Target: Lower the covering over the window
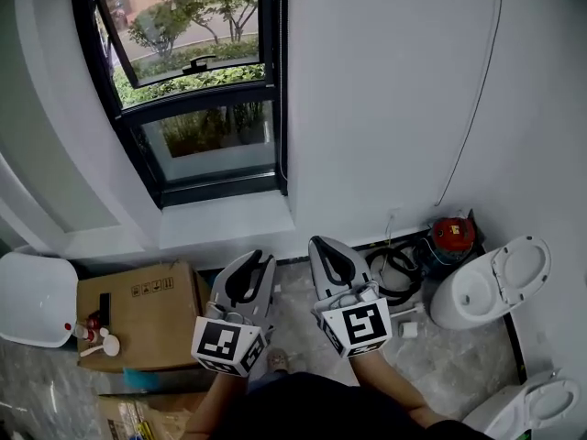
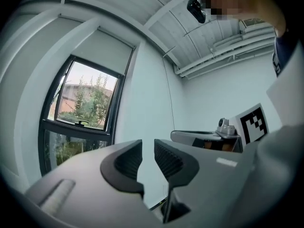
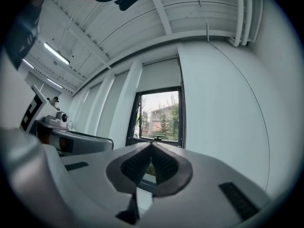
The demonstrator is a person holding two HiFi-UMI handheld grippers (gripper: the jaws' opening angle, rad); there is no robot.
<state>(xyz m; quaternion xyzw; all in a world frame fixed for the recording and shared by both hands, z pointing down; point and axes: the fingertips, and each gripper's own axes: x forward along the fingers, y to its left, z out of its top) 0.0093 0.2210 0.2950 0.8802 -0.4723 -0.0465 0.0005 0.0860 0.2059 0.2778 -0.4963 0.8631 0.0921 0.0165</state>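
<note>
The left claw (image 1: 263, 258) is held nearest, low in front of the body and pointing towards the wall. In the left gripper view its jaws are seen a little apart, with a narrow gap in which only bare wall shows; nothing is held or touched. Just beside it the right claw (image 1: 321, 244) is held, and in the right gripper view its jaw tips are seen pressed together with nothing between them.

Beyond the claws, a cardboard box (image 1: 138, 314) is seen on the floor below the sill (image 1: 225, 218). Above the sill the window (image 1: 197, 108) is set in a dark frame, its upper pane tilted open.

Farthest and highest, the covering (image 2: 102, 49) is seen in both gripper views as a pale blind drawn up, its lower edge lying at about the top of the frame, so the glass is left uncovered. It is well apart from both claws.

The blind is judged to be light and soft, and likely stiffened only along its bottom edge. That edge is therefore judged the best place to take hold, near its middle so that the cloth is drawn down evenly, unless a pull cord is found at the side; none can be made out. A slow, gentle pull is advised, since thin cloth may be creased or skewed.
</note>
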